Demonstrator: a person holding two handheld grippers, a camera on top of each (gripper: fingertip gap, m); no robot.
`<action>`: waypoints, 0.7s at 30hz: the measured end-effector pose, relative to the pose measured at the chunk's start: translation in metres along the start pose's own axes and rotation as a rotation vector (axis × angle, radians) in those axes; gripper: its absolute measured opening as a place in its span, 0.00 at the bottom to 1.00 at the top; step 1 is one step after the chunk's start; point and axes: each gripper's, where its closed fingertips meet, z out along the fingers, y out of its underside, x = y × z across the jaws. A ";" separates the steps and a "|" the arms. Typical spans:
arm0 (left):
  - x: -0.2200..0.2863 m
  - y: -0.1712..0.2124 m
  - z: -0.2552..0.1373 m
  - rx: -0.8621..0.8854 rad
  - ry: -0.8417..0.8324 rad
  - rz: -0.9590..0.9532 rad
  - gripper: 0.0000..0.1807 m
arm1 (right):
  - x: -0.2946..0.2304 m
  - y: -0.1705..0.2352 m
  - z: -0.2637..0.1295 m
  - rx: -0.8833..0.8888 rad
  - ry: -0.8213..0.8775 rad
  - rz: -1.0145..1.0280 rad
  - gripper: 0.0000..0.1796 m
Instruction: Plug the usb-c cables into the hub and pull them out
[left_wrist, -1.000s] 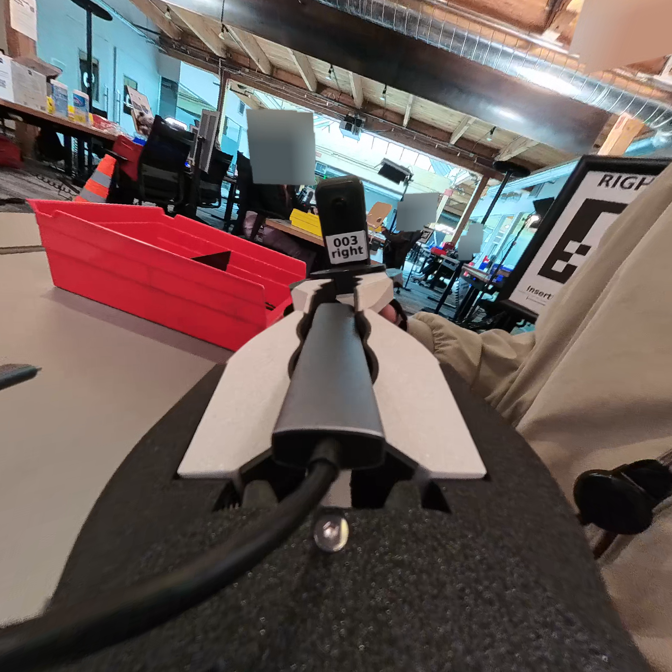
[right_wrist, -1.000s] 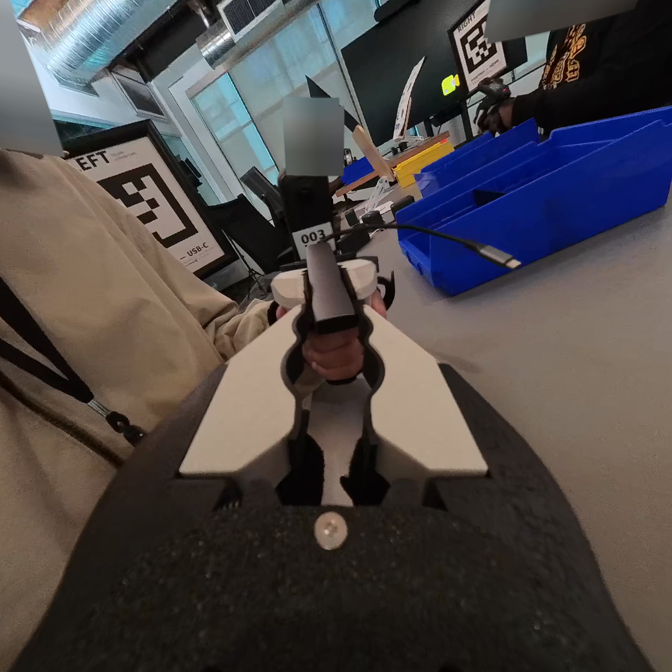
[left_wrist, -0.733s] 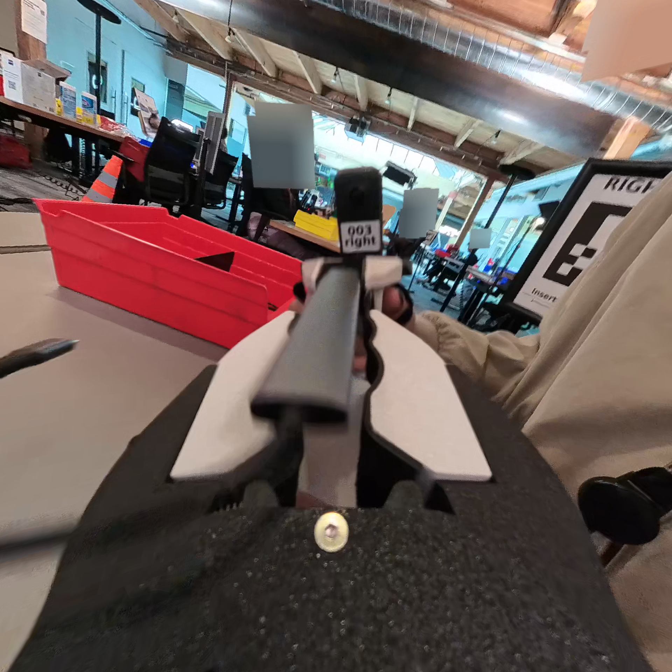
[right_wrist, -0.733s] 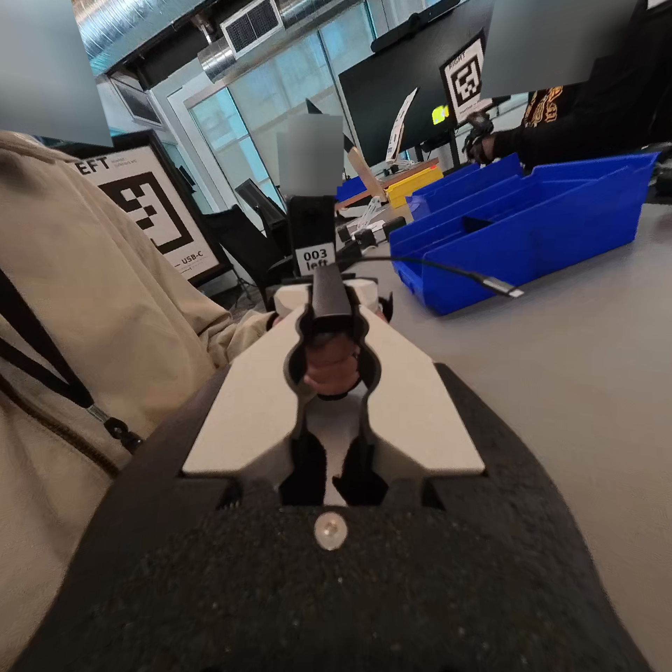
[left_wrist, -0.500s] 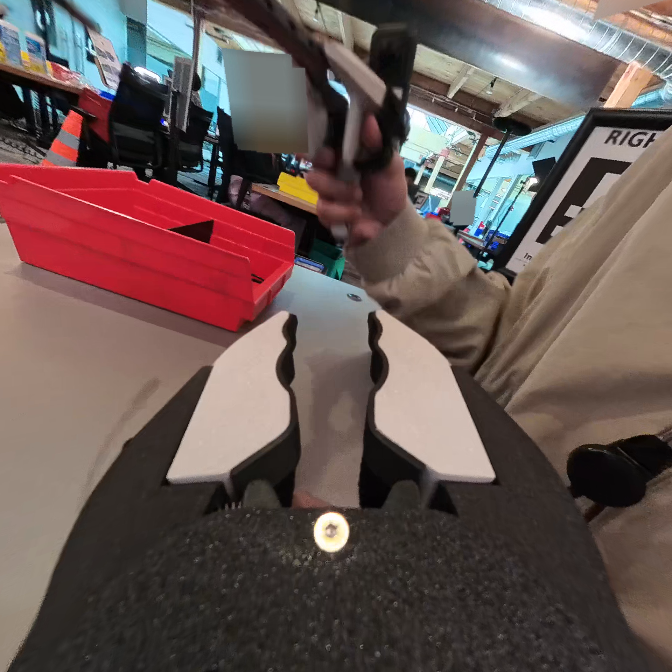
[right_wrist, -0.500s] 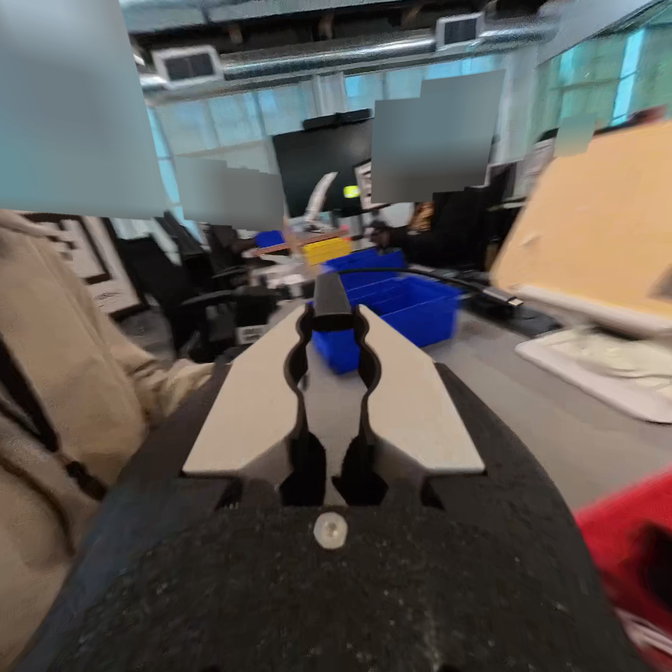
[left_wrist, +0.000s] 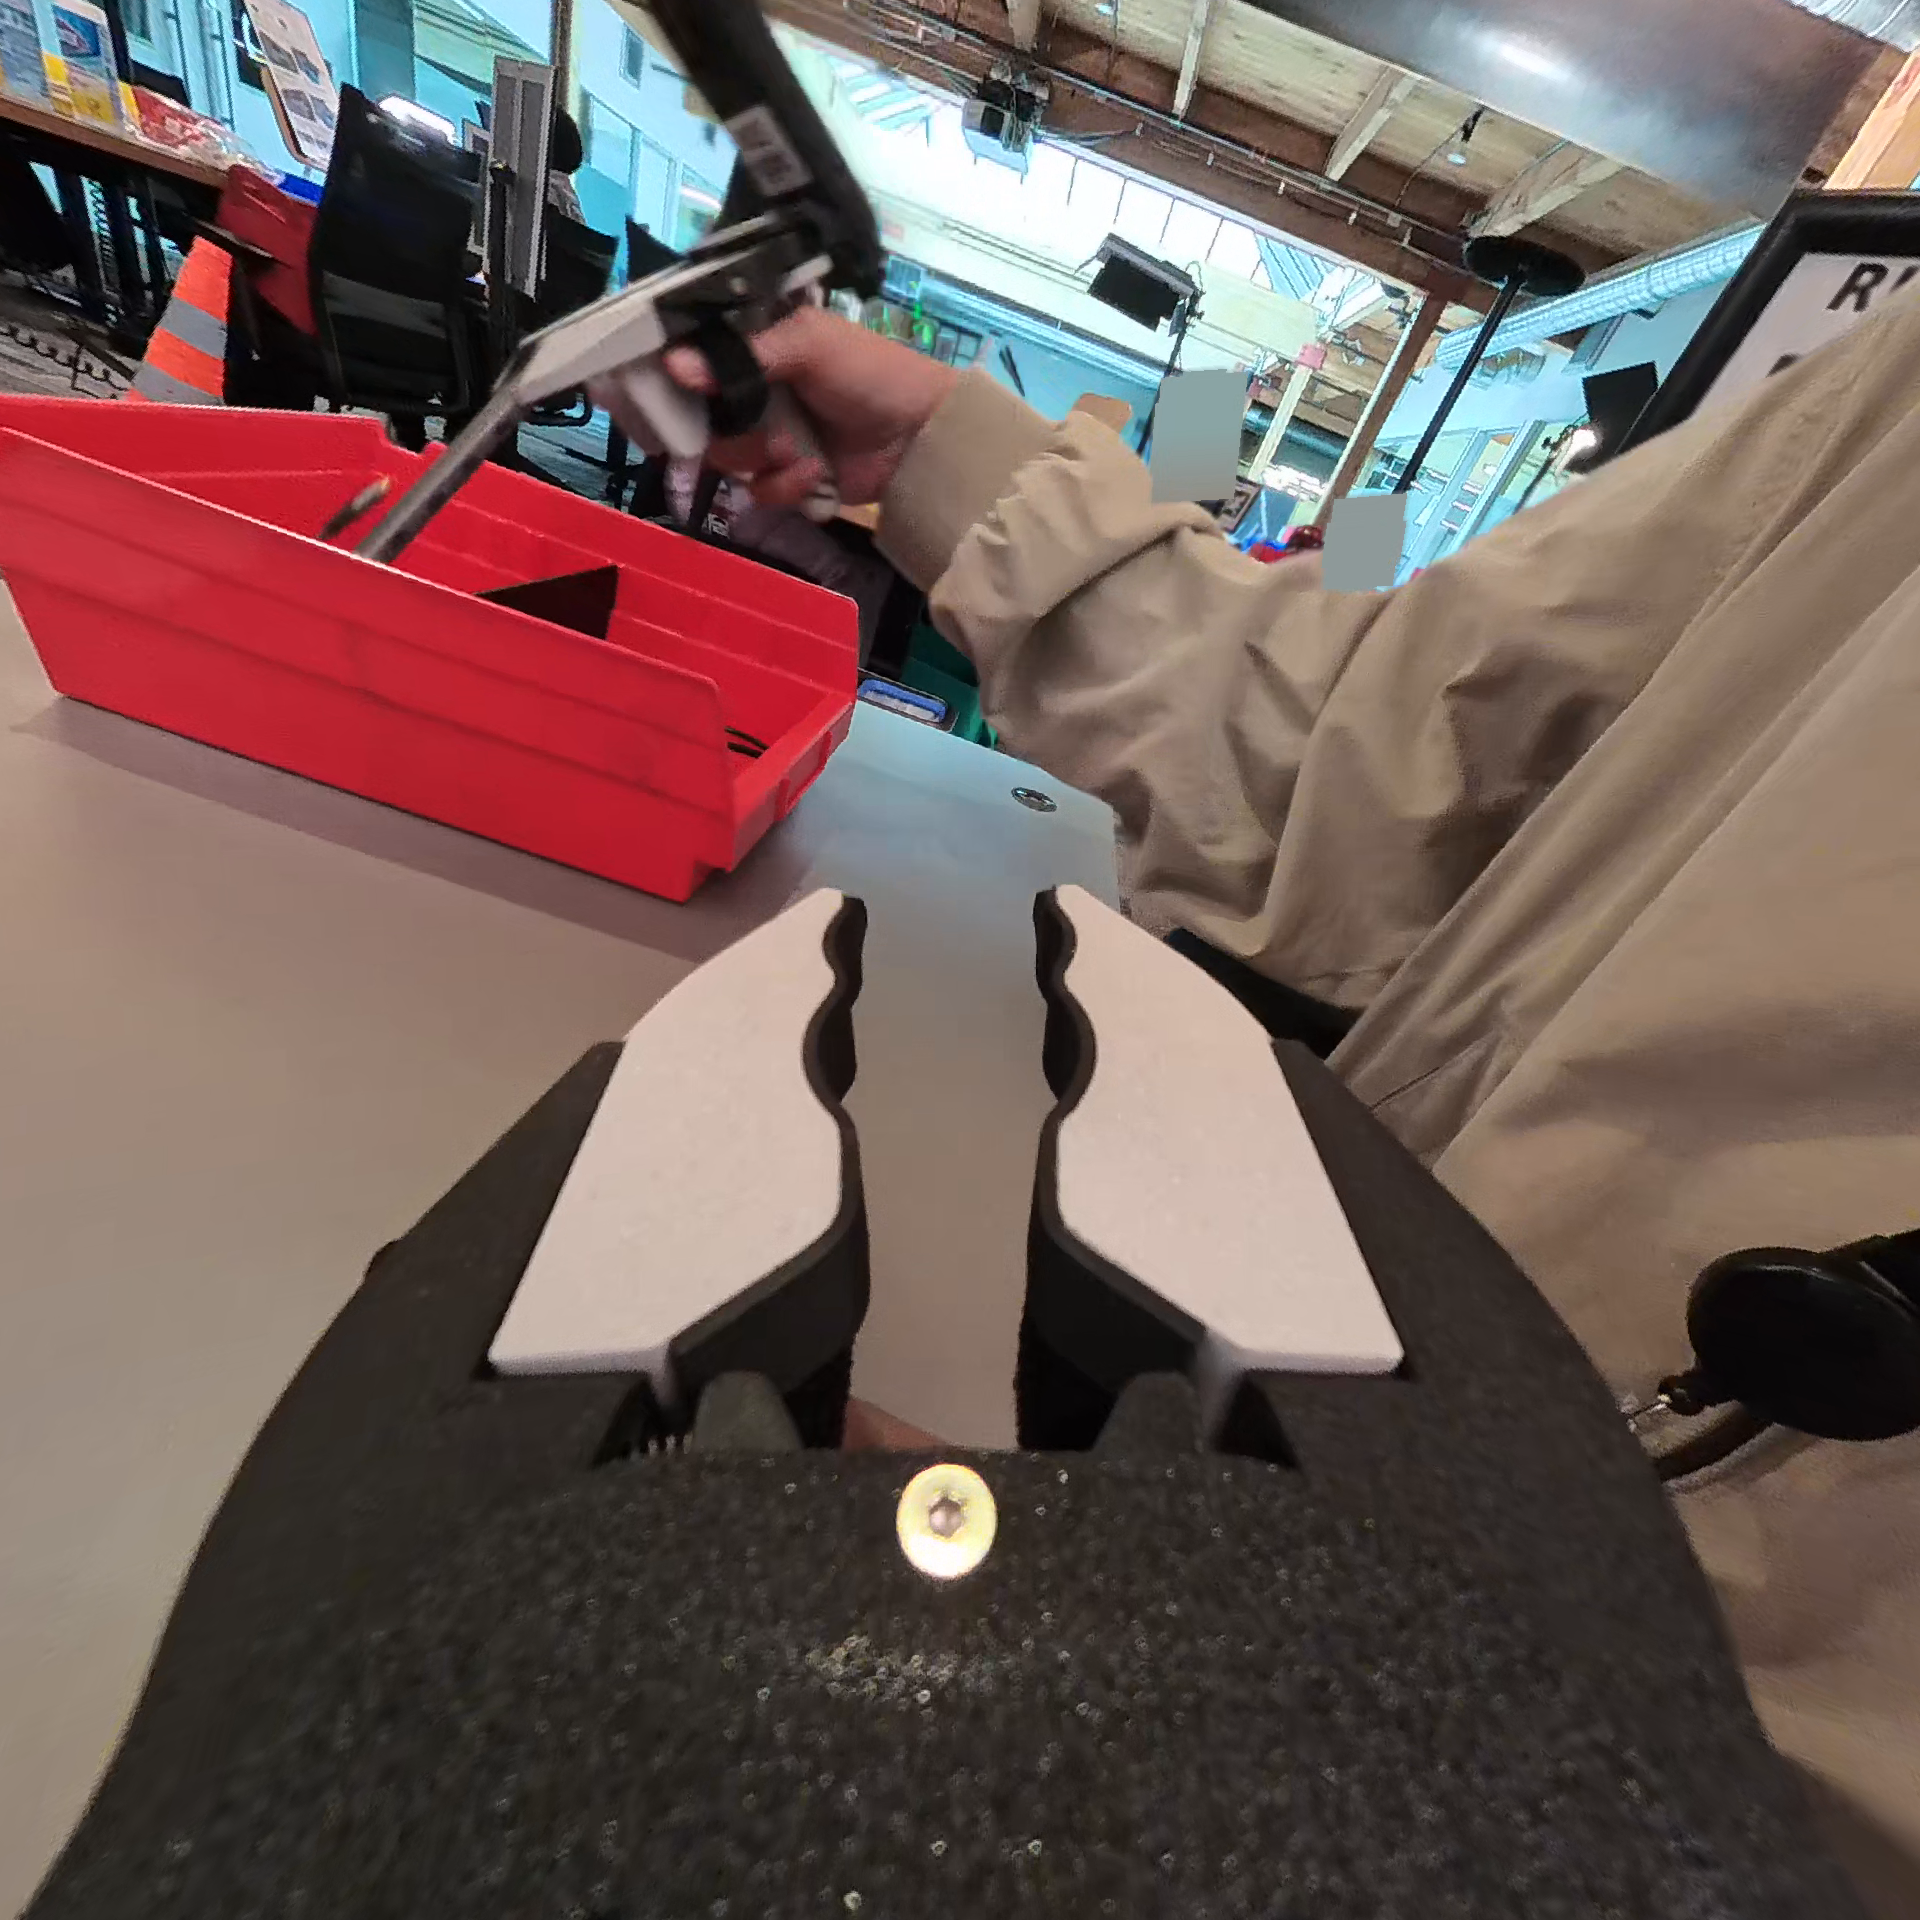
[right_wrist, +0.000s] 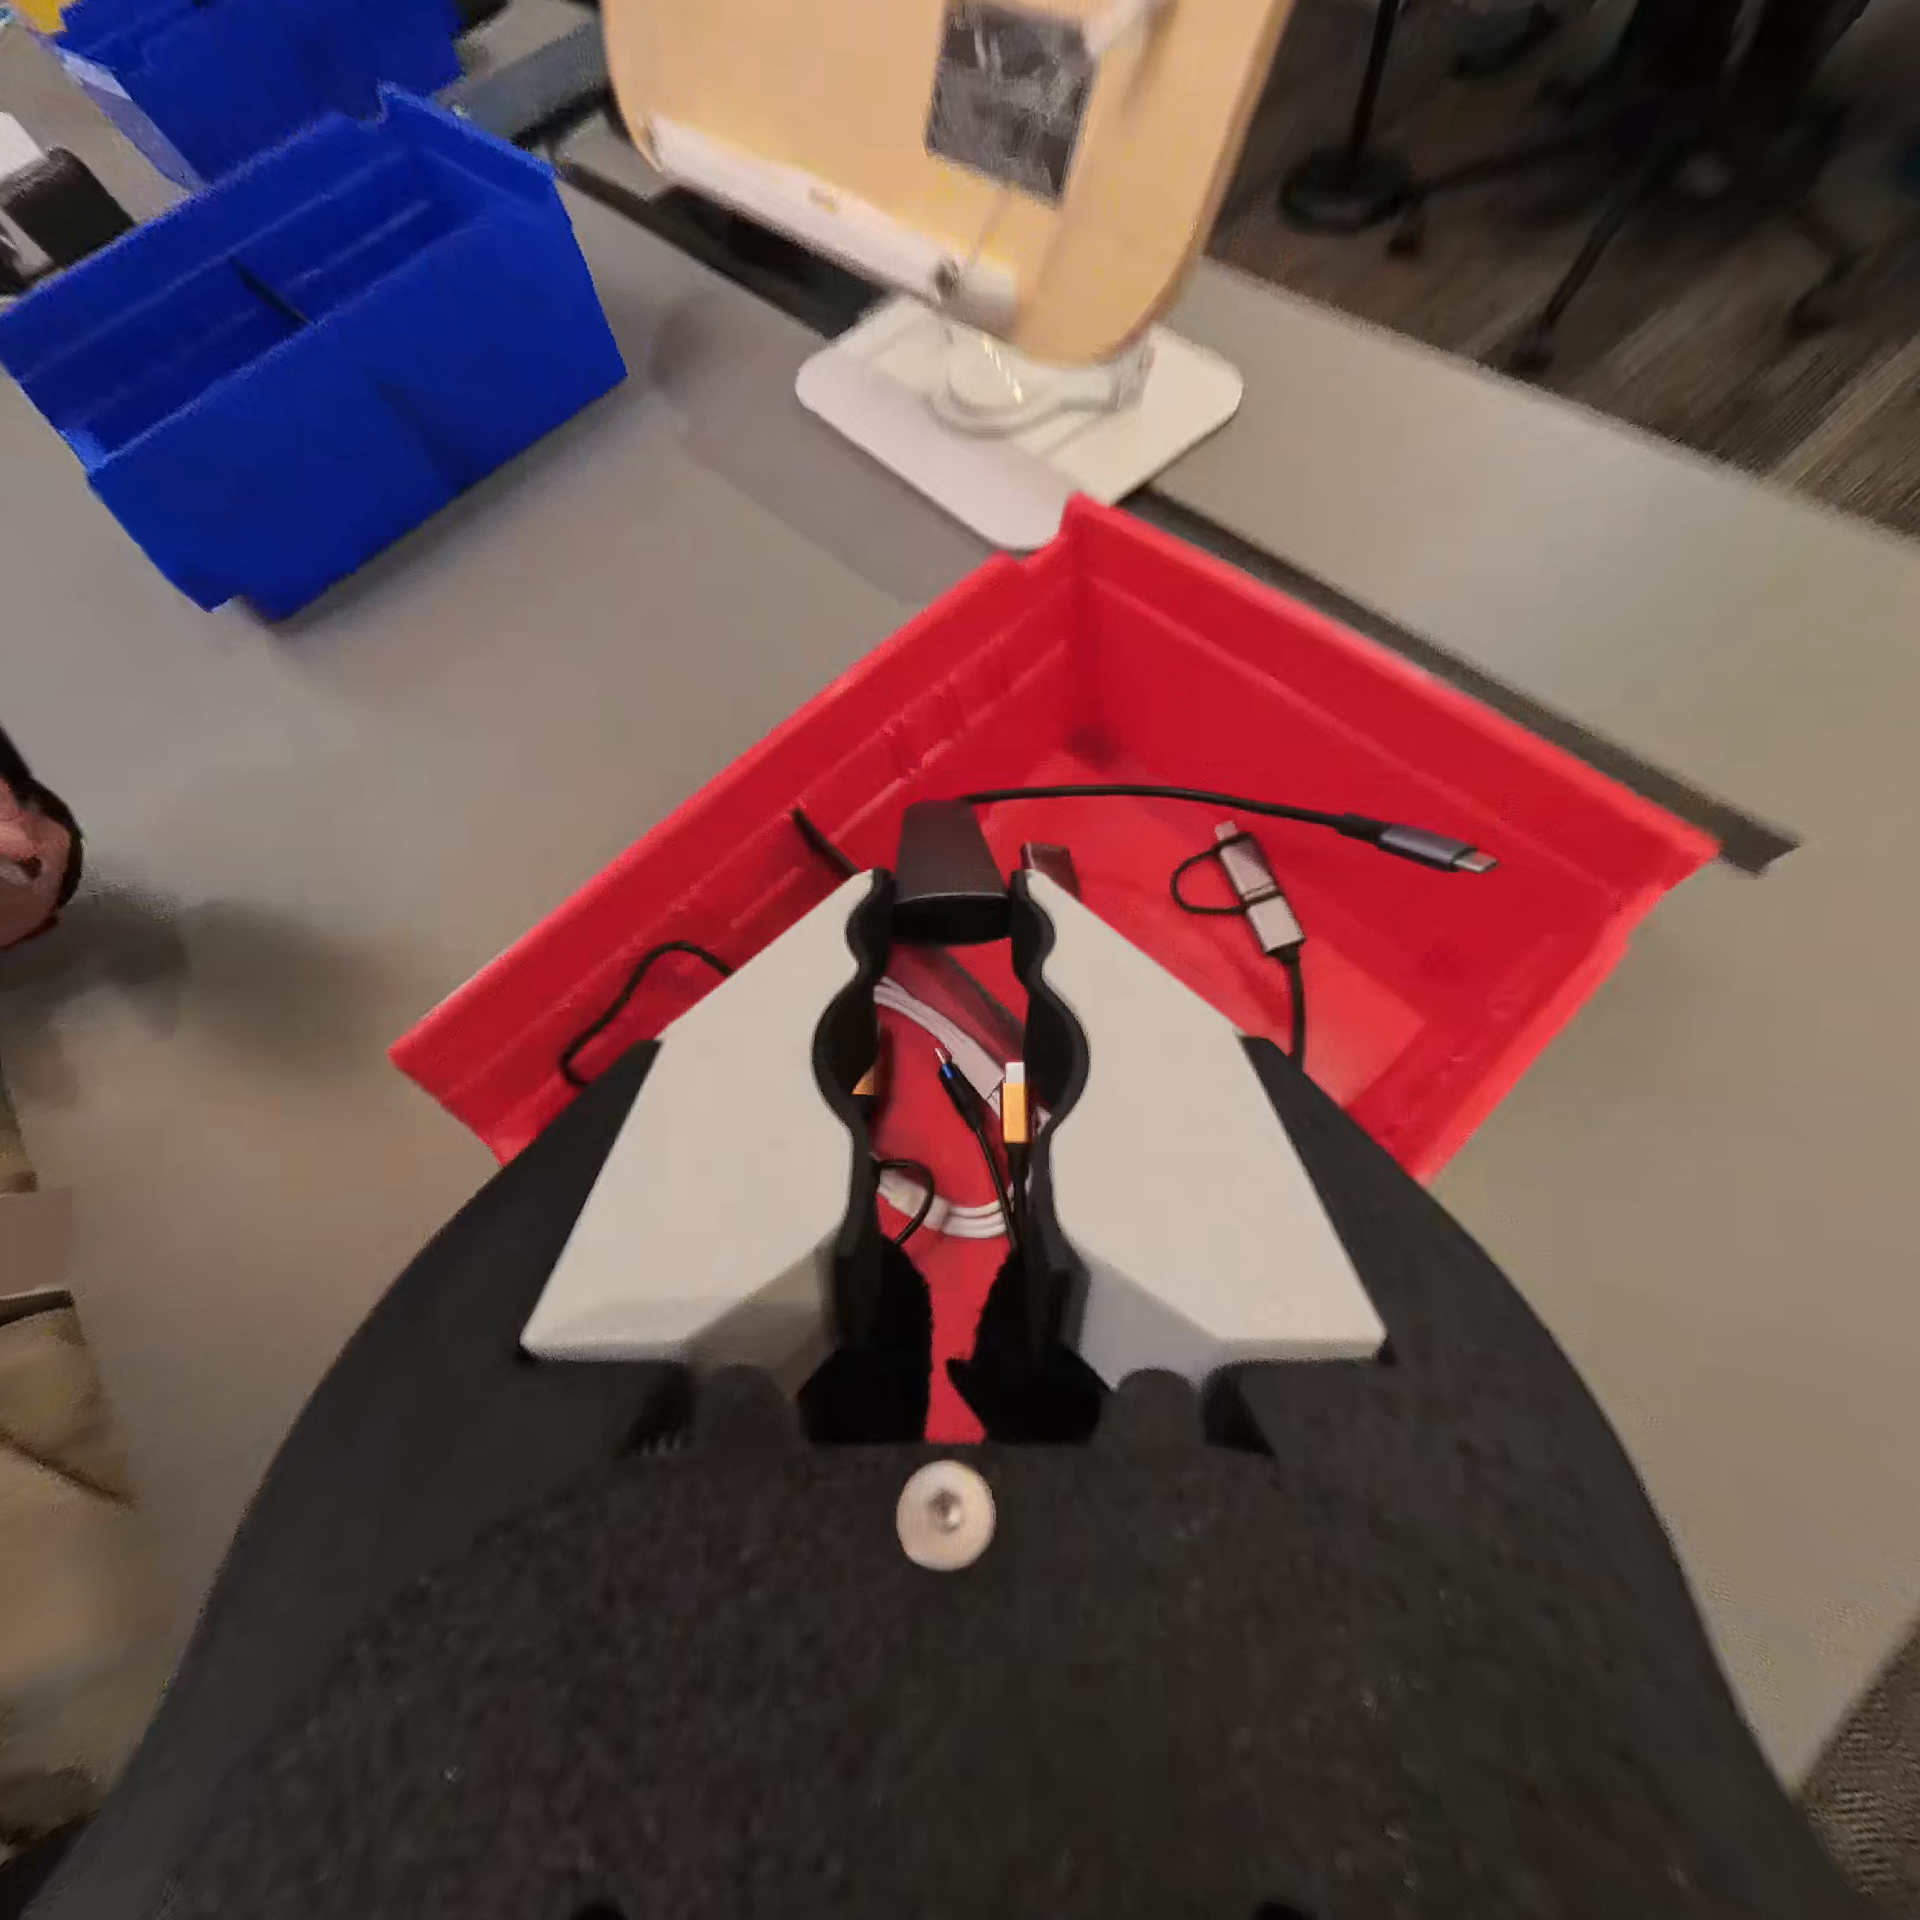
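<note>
Hub (right_wrist: 948, 862) moved over red bin (right_wrist: 1351, 665); right gripper (right_wrist: 948, 899) gripping.

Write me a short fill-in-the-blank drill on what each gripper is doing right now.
1. The right gripper is shut on the ____.
2. It holds it above the ____ bin.
3. The left gripper is open and holds ____.
4. The blue bin sits on the grey ____.

Missing words: hub; red; nothing; table

— We get bright daylight from the windows (left_wrist: 1164, 223), and strong wide-angle bending at the edges.
— We see motion blur on the board (right_wrist: 935, 156); soft shadows cross the table (right_wrist: 312, 831).
</note>
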 end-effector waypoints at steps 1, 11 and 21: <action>0.000 0.001 0.001 -0.004 -0.001 0.003 0.17 | 0.007 0.006 0.013 -0.033 -0.017 0.037 0.12; -0.013 0.007 -0.026 -0.072 -0.219 -0.040 0.17 | 0.045 0.083 0.071 -0.686 0.029 0.117 0.14; -0.043 0.015 -0.137 -0.220 -0.740 0.096 0.24 | 0.056 0.069 0.077 -0.665 0.103 0.152 0.16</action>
